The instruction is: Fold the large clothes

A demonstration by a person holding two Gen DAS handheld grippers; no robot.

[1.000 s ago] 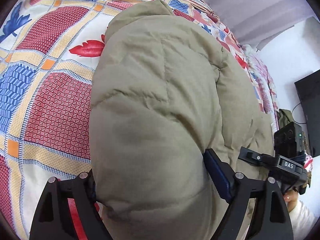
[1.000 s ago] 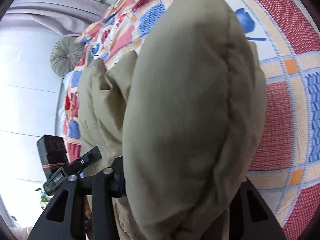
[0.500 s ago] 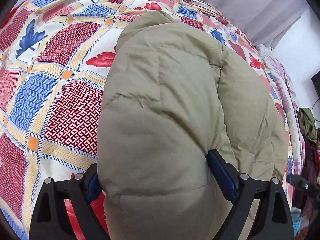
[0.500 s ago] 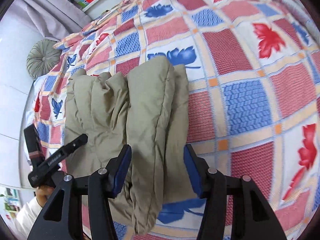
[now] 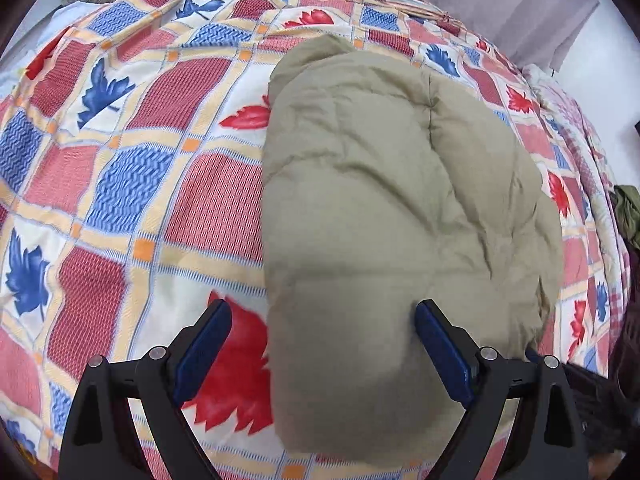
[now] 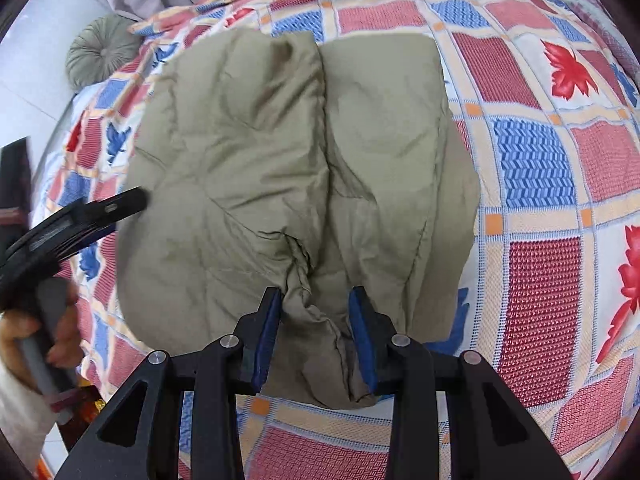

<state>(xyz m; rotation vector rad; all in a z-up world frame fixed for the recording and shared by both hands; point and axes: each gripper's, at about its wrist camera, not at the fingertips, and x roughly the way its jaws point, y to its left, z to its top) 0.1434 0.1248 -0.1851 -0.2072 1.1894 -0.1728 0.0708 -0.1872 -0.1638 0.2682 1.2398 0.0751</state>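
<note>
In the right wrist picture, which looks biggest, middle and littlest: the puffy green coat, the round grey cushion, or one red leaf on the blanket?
1. Puffy green coat, biggest by far.
2. Round grey cushion and red leaf: they look about alike, and the cushion is farther away, so no ranking.

Padded jacket point(image 5: 384, 216): olive-khaki cloth, matt, quilted, softly creased. Bedspread point(image 5: 132, 184): woven cotton-like cloth, matt, printed leaf check. Round cushion point(image 6: 102, 52): grey-green velvety cloth, pleated. Left gripper point(image 5: 322, 354) and right gripper point(image 6: 316, 336): matt black plastic frames, blue rubbery pads, shiny metal bolts.
</note>
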